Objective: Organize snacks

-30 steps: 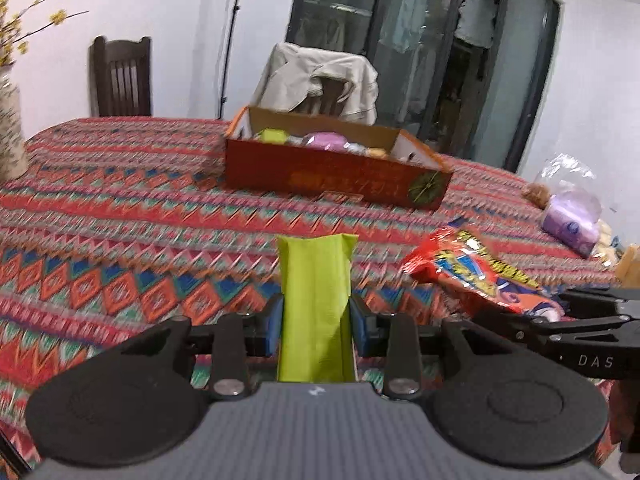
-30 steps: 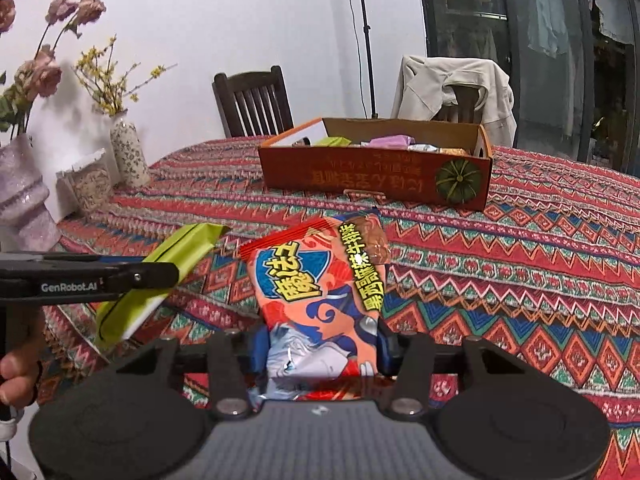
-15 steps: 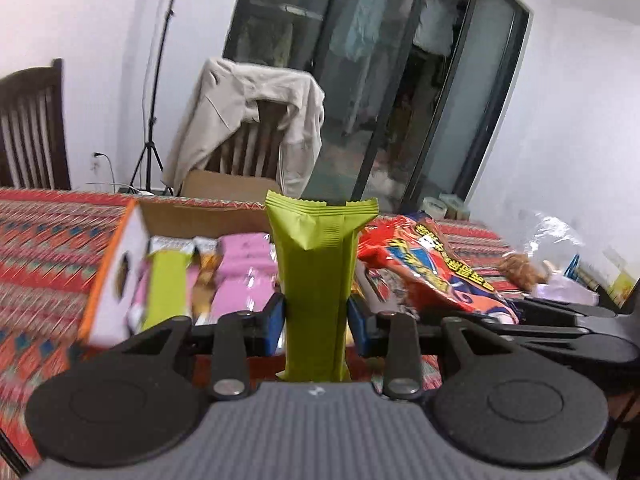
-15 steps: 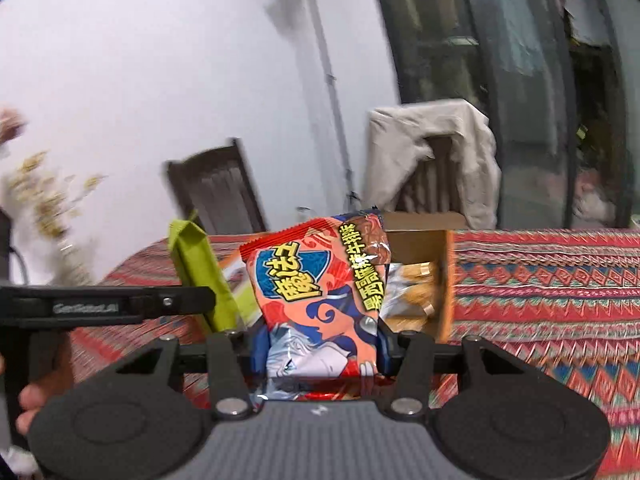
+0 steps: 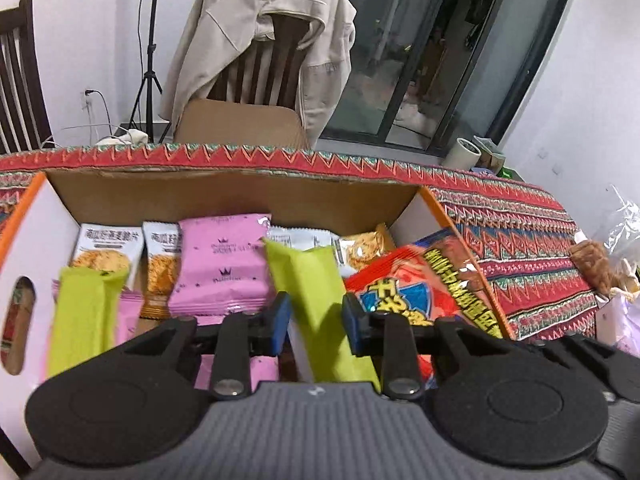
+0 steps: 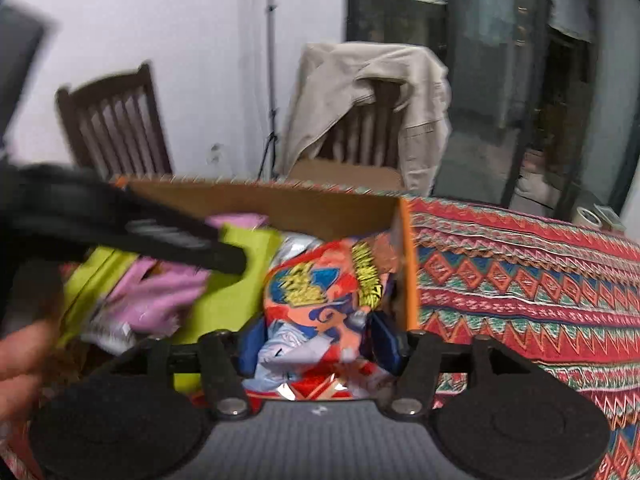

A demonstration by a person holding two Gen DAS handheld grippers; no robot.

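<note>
My left gripper (image 5: 314, 320) is over the cardboard snack box (image 5: 240, 196), its jaws spread a little wider than the green bar packet (image 5: 312, 284) that stands between them and tilts left. My right gripper (image 6: 316, 340) is over the box's right end (image 6: 406, 264), its jaws parted around the red-and-blue snack bag (image 6: 320, 292), which sags between them. The bag also shows at the right in the left wrist view (image 5: 420, 284). The box holds pink packets (image 5: 220, 264), biscuit packets (image 5: 106, 248) and another green bar (image 5: 84, 316).
The box stands on a red patterned tablecloth (image 6: 520, 280). A chair with a beige jacket (image 5: 260, 40) stands behind the table, and a dark wooden chair (image 6: 112, 120) at the left. Clear bags of snacks (image 5: 604, 272) lie at the table's right edge.
Both grippers moved forward from above the table to over the box. Both pairs of jaws have widened, and the green bar and the red bag now sit loosely between them.
</note>
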